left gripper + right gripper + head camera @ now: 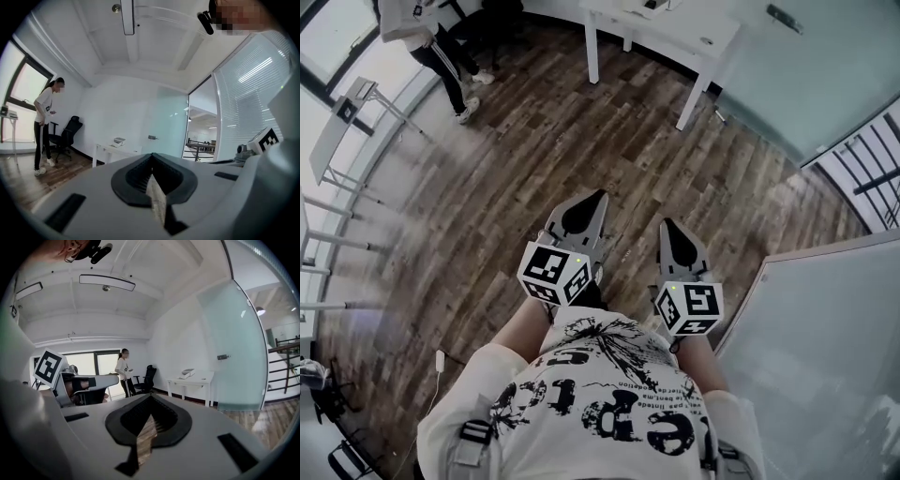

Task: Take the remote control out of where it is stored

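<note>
No remote control or storage place shows in any view. I hold both grippers out level in front of my body, above a wooden floor point(534, 159). The left gripper point(598, 194) has its jaws closed tip to tip with nothing between them, and its own view shows the same at the left gripper point(151, 154). The right gripper point(666, 223) is beside it, a little further back, also shut and empty; its pads meet at the tip in the right gripper point(150, 397) view.
A white table point(661, 28) with a small device on it stands ahead against a glass wall. Another person point(431, 37) stands at the far left near a black office chair point(68, 131). A large white panel point(825, 328) lies close on my right. A white adapter point(441, 361) lies on the floor.
</note>
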The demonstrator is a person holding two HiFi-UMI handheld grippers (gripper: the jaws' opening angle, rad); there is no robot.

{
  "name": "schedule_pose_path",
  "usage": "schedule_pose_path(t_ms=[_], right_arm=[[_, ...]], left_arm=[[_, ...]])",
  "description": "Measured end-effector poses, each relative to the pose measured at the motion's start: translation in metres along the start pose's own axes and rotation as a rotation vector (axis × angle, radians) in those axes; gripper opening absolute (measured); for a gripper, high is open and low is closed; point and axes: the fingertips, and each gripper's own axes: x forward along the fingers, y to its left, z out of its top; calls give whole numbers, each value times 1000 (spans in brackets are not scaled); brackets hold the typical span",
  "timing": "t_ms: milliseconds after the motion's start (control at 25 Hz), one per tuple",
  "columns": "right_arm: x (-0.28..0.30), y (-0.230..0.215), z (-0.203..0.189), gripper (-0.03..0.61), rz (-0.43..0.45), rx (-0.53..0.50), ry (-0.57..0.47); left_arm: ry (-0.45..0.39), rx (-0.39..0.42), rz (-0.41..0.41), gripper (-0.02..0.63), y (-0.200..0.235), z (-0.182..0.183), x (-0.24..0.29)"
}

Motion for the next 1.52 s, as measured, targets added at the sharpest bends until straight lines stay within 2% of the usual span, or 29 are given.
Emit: schedule_pose_path(t_ms=[160,320,520,760,880,1000,1200,1400,1520], right_arm=[[72,4,24,-6,-20,-8,-43],[125,1,45,-6,-39,-15,-66],[176,-12,48,-6,-63,-20,-44],[233,-32,50,-6,-30,-45,-23],[266,-53,54,-6,3,-60,-13],[303,-76,64,-6,54,-73,-16],[369,-125,92,-6,118,-83,-18],[427,-188,120,-6,151,-126,-31],[453,-220,132,-6,159,-137,-39]], left_arm=[[-6,62,-30,8,59,24,34],[-45,102,-43,9,105,50,60],[-68,41,-68,8,144,58,90],[-43,42,-28,9,175,54,142],[-25,55,21,9,189,54,174],[-18,29,58,8,203,56,208],[-49,40,126,9,223,78,275],[-122,56,137,8,224,107,353],[-133,51,136,9,229,113,399]])
